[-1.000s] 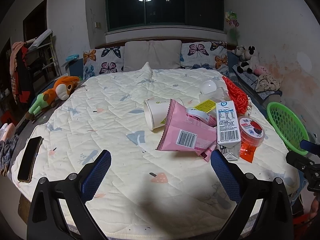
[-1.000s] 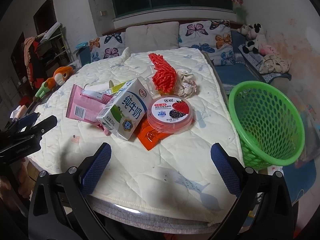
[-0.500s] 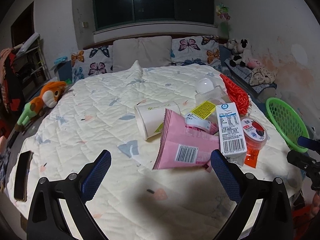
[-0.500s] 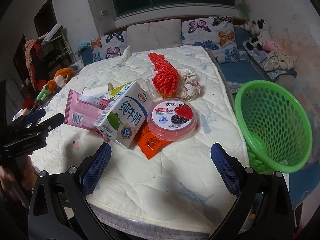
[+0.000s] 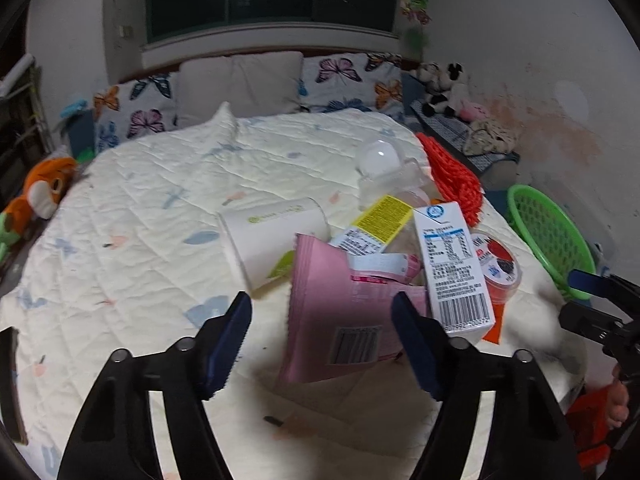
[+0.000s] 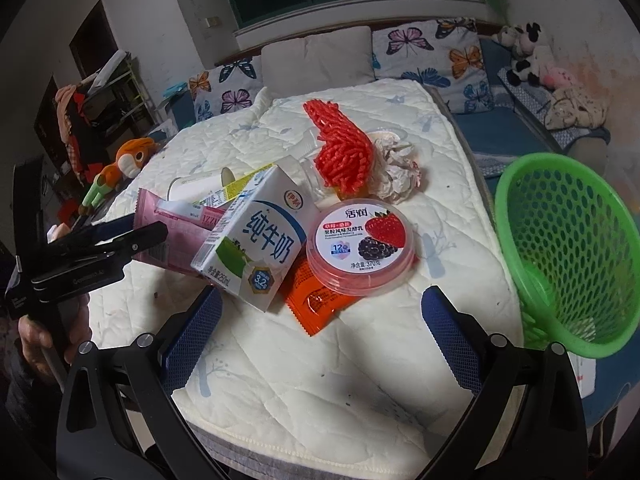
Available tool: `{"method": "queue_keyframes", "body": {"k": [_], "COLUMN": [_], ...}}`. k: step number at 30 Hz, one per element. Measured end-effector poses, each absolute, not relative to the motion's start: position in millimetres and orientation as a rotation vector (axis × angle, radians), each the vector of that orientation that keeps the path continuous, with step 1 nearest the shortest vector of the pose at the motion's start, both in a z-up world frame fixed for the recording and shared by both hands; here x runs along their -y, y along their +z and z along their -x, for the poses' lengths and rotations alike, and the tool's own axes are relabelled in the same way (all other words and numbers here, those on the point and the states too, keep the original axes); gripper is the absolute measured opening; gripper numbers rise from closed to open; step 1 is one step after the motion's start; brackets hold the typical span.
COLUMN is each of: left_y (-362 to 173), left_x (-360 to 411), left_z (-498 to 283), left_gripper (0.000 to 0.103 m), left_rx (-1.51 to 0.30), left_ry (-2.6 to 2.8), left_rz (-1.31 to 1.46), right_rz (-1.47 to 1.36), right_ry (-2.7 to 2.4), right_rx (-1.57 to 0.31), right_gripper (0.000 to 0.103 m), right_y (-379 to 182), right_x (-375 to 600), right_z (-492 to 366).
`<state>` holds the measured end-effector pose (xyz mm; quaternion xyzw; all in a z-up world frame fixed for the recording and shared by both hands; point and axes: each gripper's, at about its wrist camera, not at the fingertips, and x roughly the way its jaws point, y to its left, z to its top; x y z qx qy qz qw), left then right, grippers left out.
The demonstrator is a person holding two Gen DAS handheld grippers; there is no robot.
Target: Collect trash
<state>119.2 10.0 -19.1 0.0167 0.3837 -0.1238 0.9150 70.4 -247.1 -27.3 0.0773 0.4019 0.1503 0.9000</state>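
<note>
Since a second ago the left gripper (image 5: 320, 320) has closed in on the pile, and its spread jaws now frame the pink snack bag (image 5: 340, 312); the right gripper (image 6: 320, 312) has edged nearer the yogurt tub (image 6: 362, 242) and also looks a little less wide. Both are open and hold nothing.

All the trash lies in one heap on the quilted bed (image 6: 320, 380), at 12 o'clock from each gripper. The green basket (image 6: 568, 256) stands off the bed's edge at 3 o'clock in the right view.

The pink bag is flat and crinkled, with a barcode facing up, and its far end lies under or against the milk carton (image 5: 452, 264) and a tipped paper cup (image 5: 272, 236). Pulling on the bag would probably drag those neighbours along or knock the carton over. A thin film bag on a soft quilt is also hard to pinch; the pads may slide over it or catch bedding instead.

Behind these lie an orange sachet (image 6: 320, 304) tucked under the tub, red mesh netting (image 6: 340, 160), crumpled paper (image 6: 396, 172) and a yellow-labelled wrapper (image 5: 384, 216), all light and loose.
</note>
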Motion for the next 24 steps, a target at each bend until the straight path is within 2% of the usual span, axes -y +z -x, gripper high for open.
{"method": "queue_keyframes", "body": {"k": [6, 12, 24], "left_y": [-26, -24, -2], "left_x": [-3, -3, -12], "left_z": [-121, -117, -99], "left_gripper": [0.039, 0.023, 0.021], "left_rx": [-0.810, -0.806, -0.759], "left_ry": [-0.327, -0.338, -0.336], "left_rz": [-0.025, -0.024, -0.022], "right_rz": [-0.158, -0.125, -0.041], "right_ry": [0.299, 0.312, 0.328], "right_rx": [-0.843, -0.856, -0.873], "right_gripper": [0.099, 0.097, 0.094], "right_y": [-33, -44, -64], "right_x": [253, 253, 243], "right_z": [-84, -102, -126]}}
